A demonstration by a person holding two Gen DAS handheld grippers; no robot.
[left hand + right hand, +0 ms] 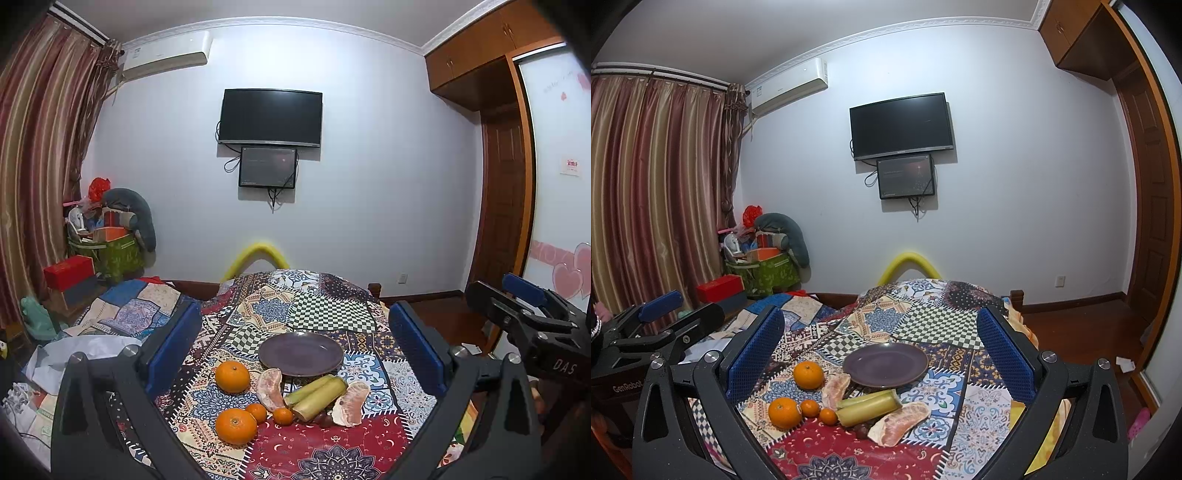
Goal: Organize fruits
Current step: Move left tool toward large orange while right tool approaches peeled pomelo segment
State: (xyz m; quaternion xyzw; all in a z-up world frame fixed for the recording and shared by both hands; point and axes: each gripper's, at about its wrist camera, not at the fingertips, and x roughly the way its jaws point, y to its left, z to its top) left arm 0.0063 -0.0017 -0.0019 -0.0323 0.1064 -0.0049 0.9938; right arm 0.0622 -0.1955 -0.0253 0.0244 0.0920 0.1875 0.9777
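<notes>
Left tongs [295, 347] and right tongs [882, 350] both spread wide, grasping nothing, above the bench [332, 450]; oranges [232, 376], pomelo segments [351, 403] and cane pieces [320, 397] lie just before the bare plate [301, 353].

- Your left wrist view looks forward and slightly down from the table's near edge, toward the far wall.
- Your right wrist view sits just beside it, facing likewise.
- Both share the plate [301, 353] [885, 363] and the surrounding fruit.

Glossy plate [301, 353]; patterned cloth cover [325, 314].
</notes>
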